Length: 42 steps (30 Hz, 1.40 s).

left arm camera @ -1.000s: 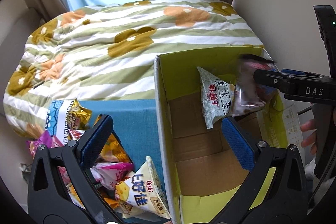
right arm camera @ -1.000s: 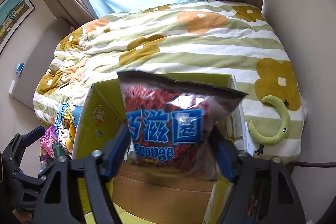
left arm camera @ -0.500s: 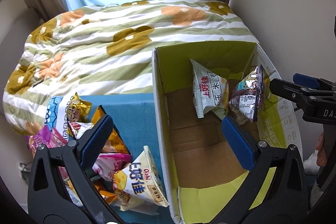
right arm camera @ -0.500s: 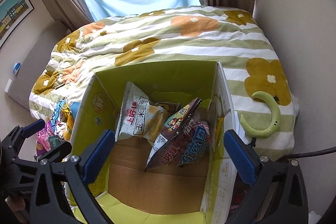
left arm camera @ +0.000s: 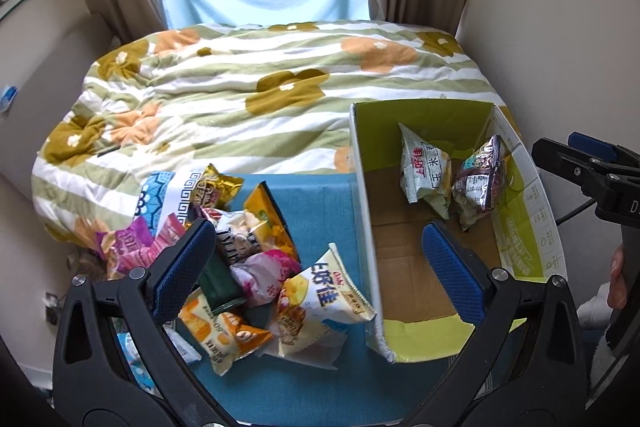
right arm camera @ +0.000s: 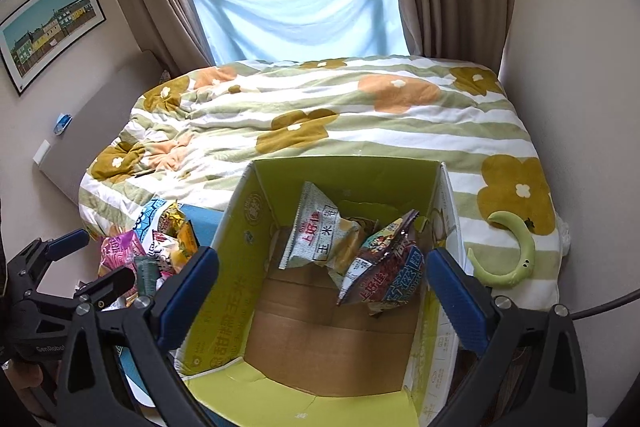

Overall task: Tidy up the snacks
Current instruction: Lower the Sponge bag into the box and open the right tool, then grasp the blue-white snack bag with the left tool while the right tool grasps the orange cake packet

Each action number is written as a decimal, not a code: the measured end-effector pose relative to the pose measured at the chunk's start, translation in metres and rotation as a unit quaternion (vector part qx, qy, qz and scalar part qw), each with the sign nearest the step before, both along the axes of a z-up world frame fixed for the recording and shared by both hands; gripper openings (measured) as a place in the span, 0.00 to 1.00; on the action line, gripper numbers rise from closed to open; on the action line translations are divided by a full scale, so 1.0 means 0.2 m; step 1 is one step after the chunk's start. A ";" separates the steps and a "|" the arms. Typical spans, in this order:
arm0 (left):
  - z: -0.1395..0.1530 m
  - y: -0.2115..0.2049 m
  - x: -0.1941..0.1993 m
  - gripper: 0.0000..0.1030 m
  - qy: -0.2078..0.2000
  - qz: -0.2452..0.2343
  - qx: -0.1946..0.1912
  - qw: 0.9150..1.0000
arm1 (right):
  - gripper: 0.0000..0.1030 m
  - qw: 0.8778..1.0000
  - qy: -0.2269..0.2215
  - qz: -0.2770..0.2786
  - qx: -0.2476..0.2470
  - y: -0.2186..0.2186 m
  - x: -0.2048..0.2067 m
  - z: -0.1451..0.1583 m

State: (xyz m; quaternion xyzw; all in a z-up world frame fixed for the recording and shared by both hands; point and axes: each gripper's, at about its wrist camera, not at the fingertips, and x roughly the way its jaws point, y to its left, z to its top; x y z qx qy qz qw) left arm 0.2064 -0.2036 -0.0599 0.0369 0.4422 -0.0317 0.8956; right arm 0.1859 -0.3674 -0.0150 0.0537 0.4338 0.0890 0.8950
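Now that it's released, dark snack bag (right arm camera: 390, 273) in box (right arm camera: 224, 267), right hand-held gripper (right arm camera: 322, 289) empty.

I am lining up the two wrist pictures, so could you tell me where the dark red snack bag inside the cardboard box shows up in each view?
Left wrist view: the dark red snack bag stands at centre right, against the box's right wall, its silver back showing.
Right wrist view: it leans right of centre, printed front showing.
Shared landmark: the grey-green snack bag just left of it in the cardboard box.

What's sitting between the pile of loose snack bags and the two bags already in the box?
The box's white left wall, then bare cardboard floor; the left wrist view shows it best.
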 end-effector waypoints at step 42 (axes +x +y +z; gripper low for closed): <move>-0.93 1.35 -0.37 0.99 0.140 -0.118 0.042 0.982 | 1.00 0.988 0.075 0.130 -0.042 1.59 -0.32 -0.78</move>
